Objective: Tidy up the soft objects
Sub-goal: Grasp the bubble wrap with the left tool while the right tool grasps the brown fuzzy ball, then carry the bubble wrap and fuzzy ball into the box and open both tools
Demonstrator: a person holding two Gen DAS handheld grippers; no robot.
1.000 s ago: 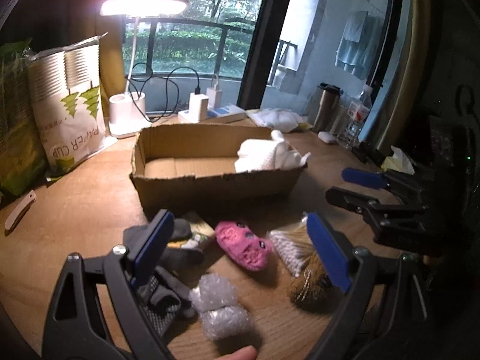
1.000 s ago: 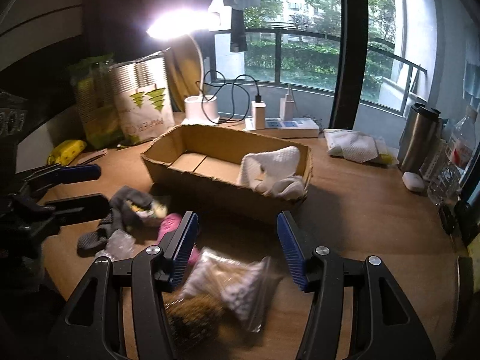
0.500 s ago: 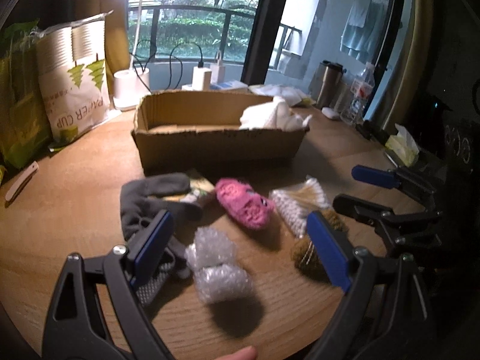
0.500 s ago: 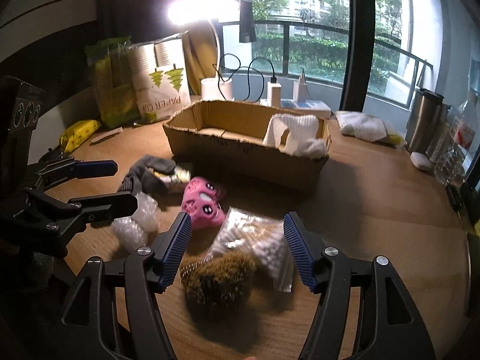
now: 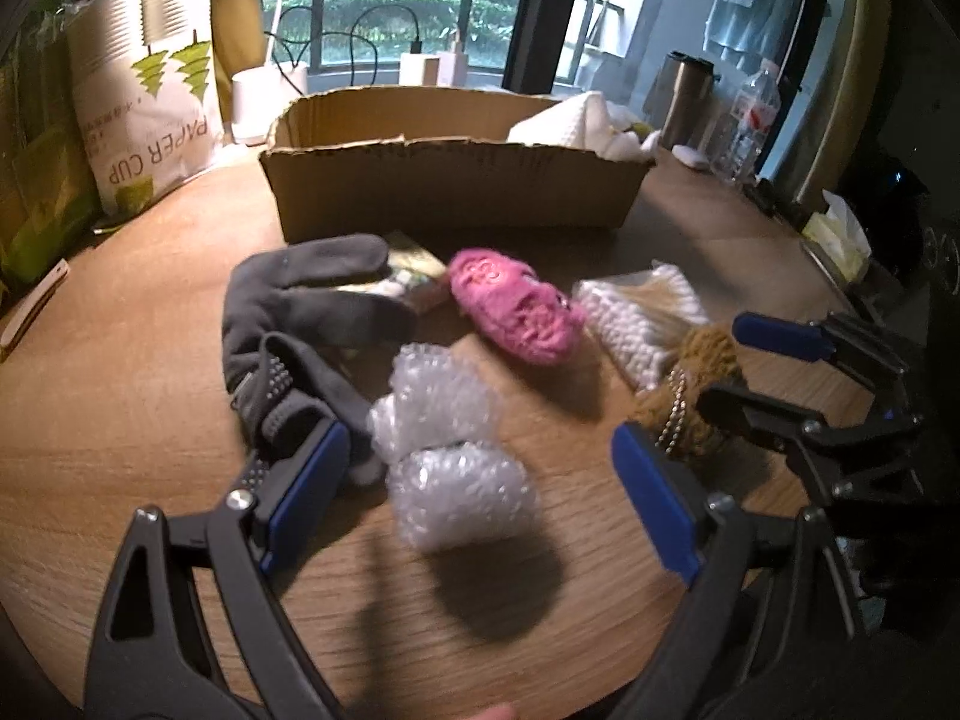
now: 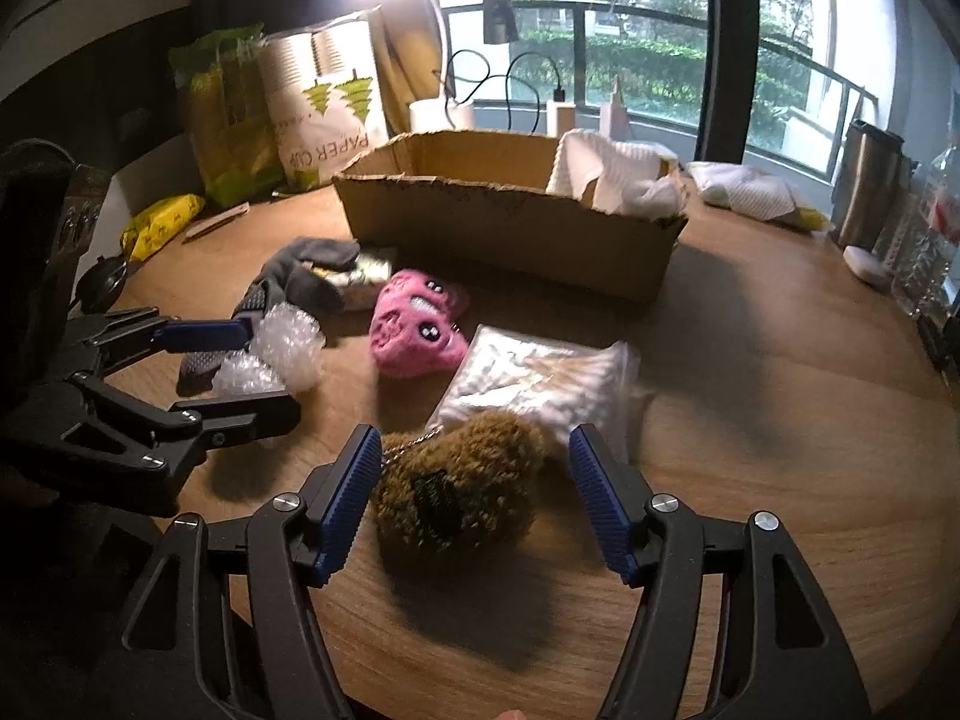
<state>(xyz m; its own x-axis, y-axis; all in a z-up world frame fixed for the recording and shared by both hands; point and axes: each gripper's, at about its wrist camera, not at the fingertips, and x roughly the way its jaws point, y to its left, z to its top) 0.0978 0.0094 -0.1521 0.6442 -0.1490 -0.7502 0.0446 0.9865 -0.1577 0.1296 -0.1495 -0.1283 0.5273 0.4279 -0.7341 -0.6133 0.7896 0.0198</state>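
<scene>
A cardboard box (image 5: 456, 192) (image 6: 510, 228) stands on the round wooden table with a white towel (image 6: 612, 174) in its right end. In front of it lie a grey glove (image 5: 288, 324), a bubble wrap roll (image 5: 450, 450) (image 6: 276, 354), a pink plush (image 5: 510, 312) (image 6: 414, 324), a bag of cotton swabs (image 6: 540, 384) and an olive-brown plush (image 6: 462, 492) (image 5: 696, 384). My left gripper (image 5: 480, 480) is open around the bubble wrap roll. My right gripper (image 6: 474, 480) is open around the olive-brown plush.
A paper cup bag (image 5: 150, 96) and green bags (image 6: 228, 114) stand at the left. A lamp base (image 5: 264, 96), chargers, a steel tumbler (image 6: 870, 180), bottles and a white cloth (image 6: 744, 192) line the back and right. The table edge is close below both grippers.
Both grippers have come down and forward toward the table. The left now frames the bubble wrap roll, the right the olive-brown plush. Both stay open.
</scene>
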